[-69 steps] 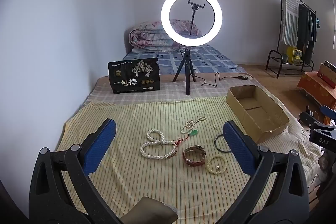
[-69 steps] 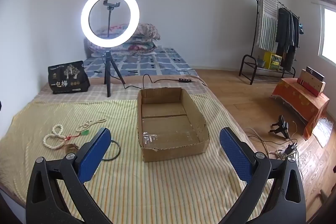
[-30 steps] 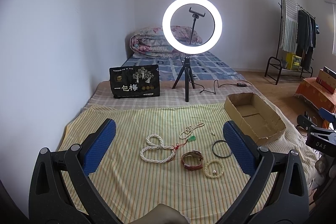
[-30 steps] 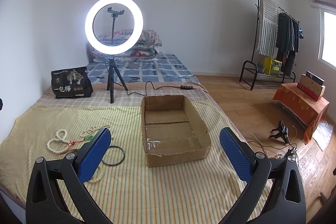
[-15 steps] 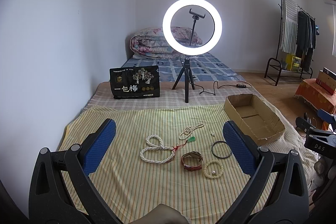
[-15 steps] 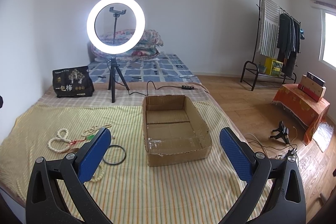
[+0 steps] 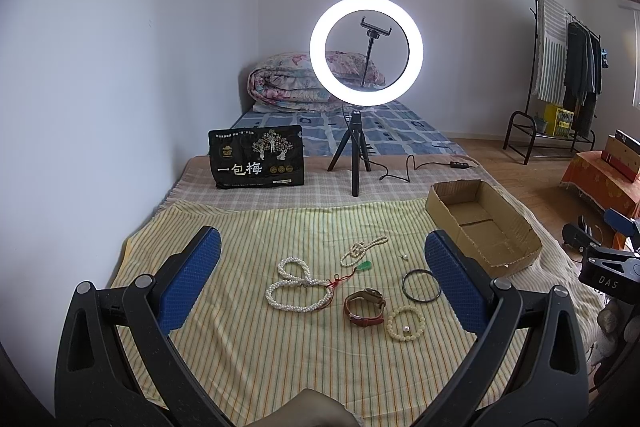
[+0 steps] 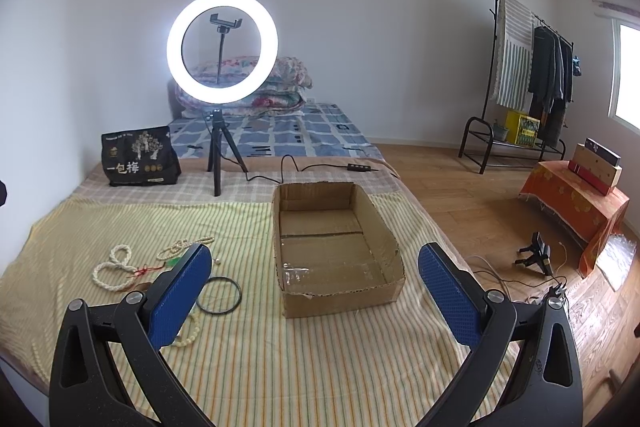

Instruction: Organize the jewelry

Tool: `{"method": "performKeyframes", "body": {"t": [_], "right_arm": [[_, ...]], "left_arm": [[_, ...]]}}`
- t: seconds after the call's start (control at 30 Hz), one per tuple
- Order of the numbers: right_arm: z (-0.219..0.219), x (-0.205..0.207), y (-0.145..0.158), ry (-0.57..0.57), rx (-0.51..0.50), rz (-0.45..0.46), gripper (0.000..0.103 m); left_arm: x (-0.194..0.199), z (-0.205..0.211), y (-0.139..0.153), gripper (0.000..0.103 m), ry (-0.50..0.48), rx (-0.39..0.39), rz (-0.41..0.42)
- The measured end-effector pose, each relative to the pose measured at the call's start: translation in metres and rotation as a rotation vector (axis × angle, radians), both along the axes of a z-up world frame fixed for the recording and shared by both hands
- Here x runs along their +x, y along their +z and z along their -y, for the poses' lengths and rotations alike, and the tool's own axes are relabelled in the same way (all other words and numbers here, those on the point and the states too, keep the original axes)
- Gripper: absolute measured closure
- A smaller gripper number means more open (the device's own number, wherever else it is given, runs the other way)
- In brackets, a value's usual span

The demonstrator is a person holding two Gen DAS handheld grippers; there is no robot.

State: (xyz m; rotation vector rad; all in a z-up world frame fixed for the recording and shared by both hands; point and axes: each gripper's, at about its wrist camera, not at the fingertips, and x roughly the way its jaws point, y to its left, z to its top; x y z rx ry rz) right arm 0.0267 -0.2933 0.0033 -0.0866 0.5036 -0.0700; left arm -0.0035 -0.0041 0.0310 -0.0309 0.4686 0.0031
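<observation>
the jewelry lies scattered on the striped yellow cloth (image 7: 248, 339), well short of the cardboard box (image 7: 482, 223) that looks meant to take it. a long white bead necklace (image 7: 298, 287) is looped over itself, with a red cord running to a small green pendant (image 7: 363, 266); a second pale bead strand (image 7: 362, 247) sits just beyond. nearer are a brown leather watch (image 7: 364, 308), a cream bead bracelet (image 7: 405, 324), a thin black bangle (image 7: 421, 286) and a tiny loose pearl (image 7: 404, 257).

the left gripper (image 7: 320, 291) hangs above the pile with its blue pads spread wide, nothing between them. the right gripper (image 8: 316, 291) is likewise splayed and empty, aimed at the box, which looks empty.

my worry is the tangle: the red cord seems caught up with the white necklace, so lifting one may drag the other and drop it on the way. the flat bangle and the pearl give wide pads little to bite on; pressing down could pinch the soft cloth instead and tug everything askew. the watch and bracelet lie nearly touching, so a careless close could catch both. the ring light (image 7: 366, 51) stands well clear.
</observation>
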Motion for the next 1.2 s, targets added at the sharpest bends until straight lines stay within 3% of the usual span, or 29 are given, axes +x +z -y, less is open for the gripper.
{"method": "performKeyframes", "body": {"t": [0.87, 1.2], "right_arm": [[-0.004, 0.003, -0.004, 0.018, 0.003, -0.016, 0.001], [-0.009, 0.007, -0.011, 0.039, -0.009, -0.036, 0.001]], "left_arm": [[-0.007, -0.002, -0.008, 0.0, 0.002, -0.001, 0.001], [0.002, -0.019, -0.016, 0.0, 0.059, -0.005, -0.012]]}}
